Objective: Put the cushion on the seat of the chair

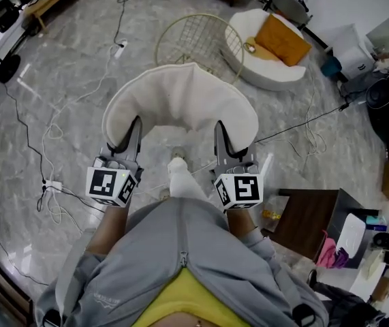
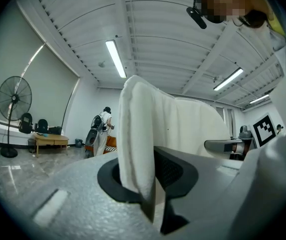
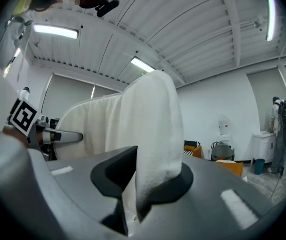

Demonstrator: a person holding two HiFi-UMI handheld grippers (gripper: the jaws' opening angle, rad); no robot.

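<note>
Aloft, the white cushion [image 1: 180, 97] — left hand-held gripper [image 1: 133, 129] and right hand-held gripper [image 1: 222, 132] each tight on its near edge.

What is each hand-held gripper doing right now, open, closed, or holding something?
Left hand-held gripper: closed on the left edge of the white cushion.
Right hand-held gripper: closed on the cushion's right edge.

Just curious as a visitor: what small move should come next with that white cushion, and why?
Probably carry the cushion forward over the wire chair: left gripper and right gripper both pinch its edge, and the chair sits beyond, bare.
</note>
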